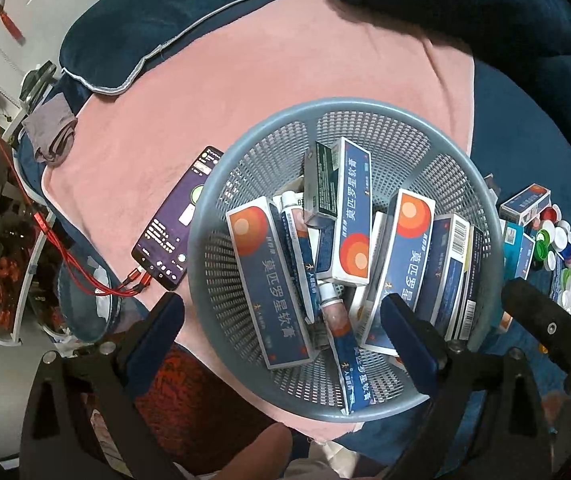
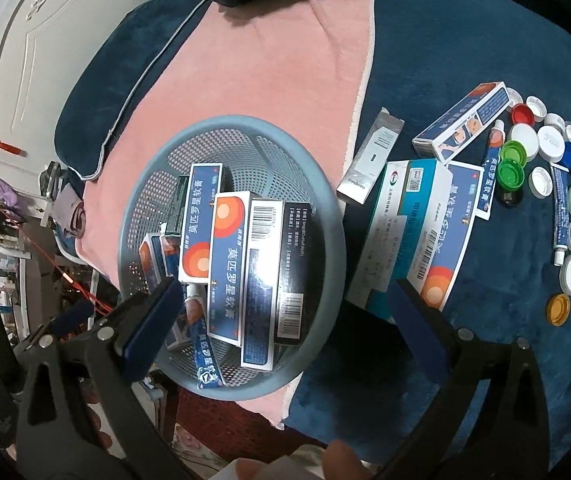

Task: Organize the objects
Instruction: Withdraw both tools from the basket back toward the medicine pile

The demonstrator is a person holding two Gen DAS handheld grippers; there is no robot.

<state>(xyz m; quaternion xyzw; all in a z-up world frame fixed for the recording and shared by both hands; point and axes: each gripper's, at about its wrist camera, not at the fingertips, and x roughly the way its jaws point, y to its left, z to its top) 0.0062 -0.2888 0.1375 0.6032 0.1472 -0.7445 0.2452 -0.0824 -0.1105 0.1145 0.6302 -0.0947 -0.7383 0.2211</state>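
Both tools are spread wide and empty: the left tool (image 1: 281, 344) hangs over the basket (image 1: 245, 184), the right tool (image 2: 281, 316) straddles its rim in the lower middle of its view. The basket's already crammed with ointment boxes (image 1: 265, 276), so another could slide off that leaning stack. Loose boxes (image 2: 417, 216) and bottle caps (image 2: 545, 144) crowd the right side; a careless sweep would scatter caps. The pink towel (image 2: 269, 80) up top is open room.
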